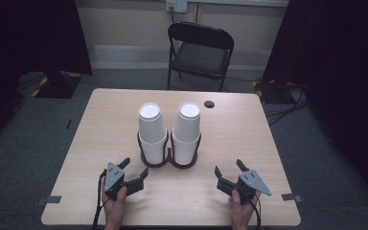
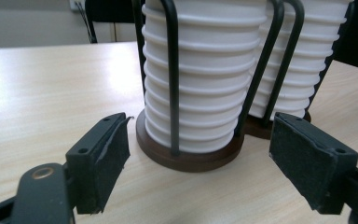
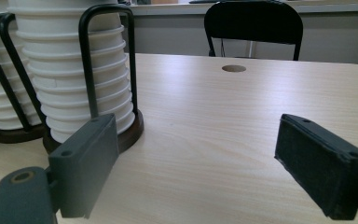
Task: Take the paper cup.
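**Pale wood table, two cup stacks, both grippers waiting**

Pale wood table (image 1: 239,143) carries two stacks of white paper cups in dark wire holders, touching, at its middle. Left stack (image 1: 152,134) and right stack (image 1: 187,132) stand just beyond the left gripper (image 1: 133,172) and right gripper (image 1: 230,173), both spread and empty. Judged: approach stage; next, reach forward for a cup.
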The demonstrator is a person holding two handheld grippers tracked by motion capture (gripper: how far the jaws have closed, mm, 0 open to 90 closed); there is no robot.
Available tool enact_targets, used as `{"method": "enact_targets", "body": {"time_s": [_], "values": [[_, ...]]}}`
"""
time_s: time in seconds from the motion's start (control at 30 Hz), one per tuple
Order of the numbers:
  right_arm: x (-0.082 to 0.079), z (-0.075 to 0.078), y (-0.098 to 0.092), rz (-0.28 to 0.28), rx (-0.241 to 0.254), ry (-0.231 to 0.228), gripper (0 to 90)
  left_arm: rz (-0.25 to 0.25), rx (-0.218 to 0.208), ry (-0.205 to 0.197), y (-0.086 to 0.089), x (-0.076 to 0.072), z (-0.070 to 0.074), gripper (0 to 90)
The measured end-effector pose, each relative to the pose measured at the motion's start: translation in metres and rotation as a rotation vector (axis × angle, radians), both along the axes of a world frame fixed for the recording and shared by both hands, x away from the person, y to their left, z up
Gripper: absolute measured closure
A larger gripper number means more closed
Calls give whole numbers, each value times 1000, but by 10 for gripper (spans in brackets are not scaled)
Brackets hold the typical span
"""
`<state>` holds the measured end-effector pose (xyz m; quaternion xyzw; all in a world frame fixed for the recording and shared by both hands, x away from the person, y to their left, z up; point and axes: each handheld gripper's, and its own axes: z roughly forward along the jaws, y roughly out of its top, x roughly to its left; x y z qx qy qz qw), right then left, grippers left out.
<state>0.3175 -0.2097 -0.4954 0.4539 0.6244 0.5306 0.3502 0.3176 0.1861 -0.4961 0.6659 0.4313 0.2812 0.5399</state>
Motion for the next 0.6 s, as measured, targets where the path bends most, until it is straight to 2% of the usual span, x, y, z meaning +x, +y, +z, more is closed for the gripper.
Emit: {"method": "enact_targets", "body": {"time_s": [0.07,0.1,0.2,0.27,0.37,0.47,0.57,0.6], "values": [[-1,0,1,15,-6,2,127,-14,-32,28,3,4,0,195],[-1,0,1,26,-13,7,128,-2,-47,34,5,5,0,195],[-1,0,3,49,-28,14,128,0,-80,29,8,5,-1,194],[-1,0,3,53,-24,10,128,-32,-93,32,9,4,-1,182],[-1,0,2,55,-14,10,128,-45,-82,30,8,2,0,173],[-2,0,1,65,-8,1,129,-62,-99,36,8,0,4,170],[-1,0,2,63,-15,13,130,-70,-101,54,5,-1,11,189],[-1,0,2,64,-16,14,130,-84,-105,48,5,-1,14,191]]}}
